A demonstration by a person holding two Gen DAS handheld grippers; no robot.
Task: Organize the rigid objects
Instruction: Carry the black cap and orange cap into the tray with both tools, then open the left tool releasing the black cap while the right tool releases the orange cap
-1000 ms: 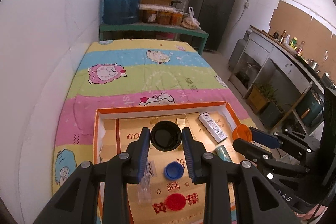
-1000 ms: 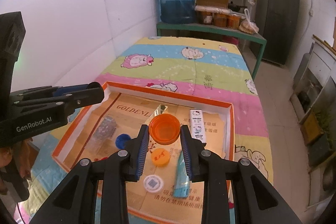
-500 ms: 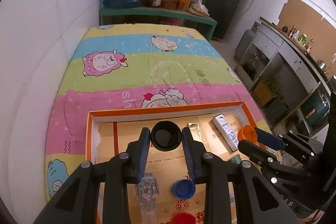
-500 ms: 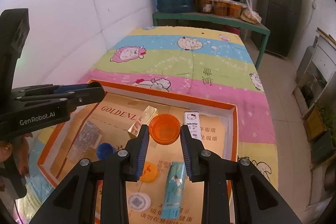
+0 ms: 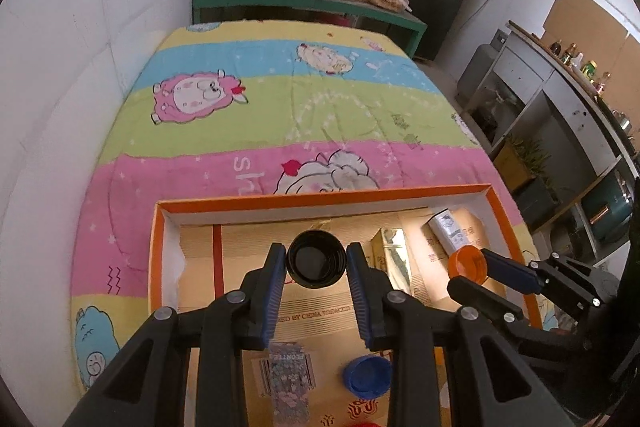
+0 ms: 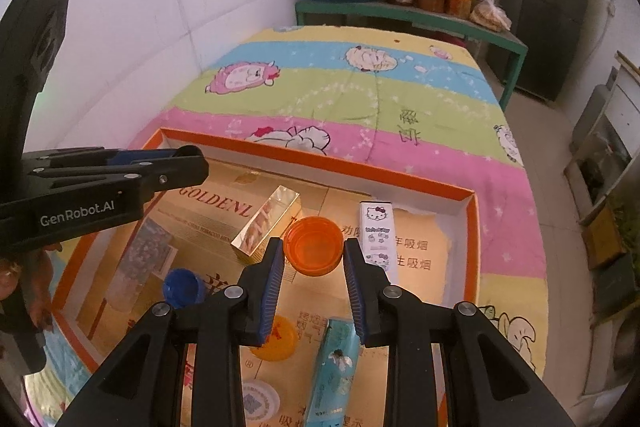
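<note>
Caps gripped in both grippers over the orange tray (image 5: 320, 201)!
Left gripper (image 5: 317, 265) clamps the black cap (image 5: 317, 264) above the tray's far end; right gripper (image 6: 314, 251) pinches the orange cap (image 6: 313, 251) beside the gold box (image 6: 266, 225); blue cap (image 6: 182, 287) lies inside the tray.

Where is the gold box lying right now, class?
In the right wrist view the gold box lies inside the orange-rimmed tray, just left of the orange cap held in the right gripper.
</note>
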